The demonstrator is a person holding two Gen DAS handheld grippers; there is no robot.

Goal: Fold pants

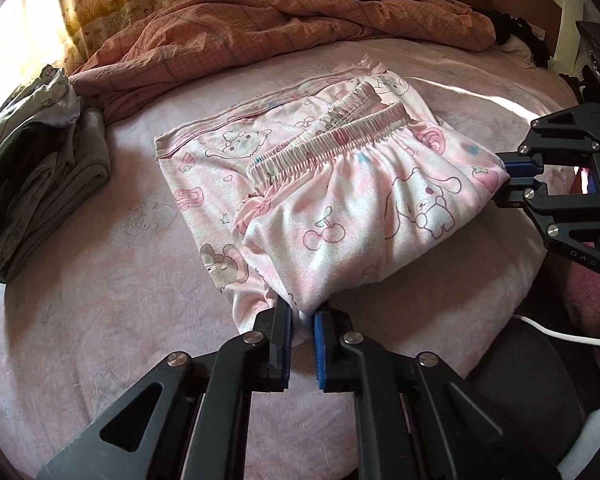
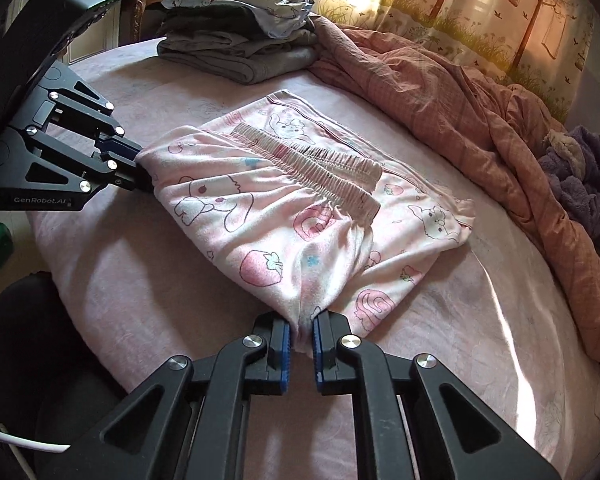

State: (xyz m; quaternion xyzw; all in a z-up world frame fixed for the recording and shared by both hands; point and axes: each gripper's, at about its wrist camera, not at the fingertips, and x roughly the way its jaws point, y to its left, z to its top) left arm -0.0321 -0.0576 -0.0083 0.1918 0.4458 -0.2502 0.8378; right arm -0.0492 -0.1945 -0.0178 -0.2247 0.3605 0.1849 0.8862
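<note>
Pink cartoon-print pants (image 1: 332, 200) lie folded on the pink bed sheet (image 1: 100, 300), the elastic waistband (image 1: 328, 140) laid over the legs. My left gripper (image 1: 302, 320) is shut on the near folded corner of the pants. My right gripper (image 1: 518, 178) is shut on the other folded corner at the right. In the right wrist view the pants (image 2: 300, 208) lie ahead, the right gripper (image 2: 300, 326) pinches their near corner, and the left gripper (image 2: 140, 164) pinches the far left corner.
A stack of folded grey and printed clothes (image 1: 40, 160) sits at the left; it also shows in the right wrist view (image 2: 240, 40). A rumpled orange quilt (image 1: 280, 28) lies along the back. Purple fleece (image 2: 580, 188) lies at the bed's right. A dark chair (image 1: 540, 380) stands beside the bed.
</note>
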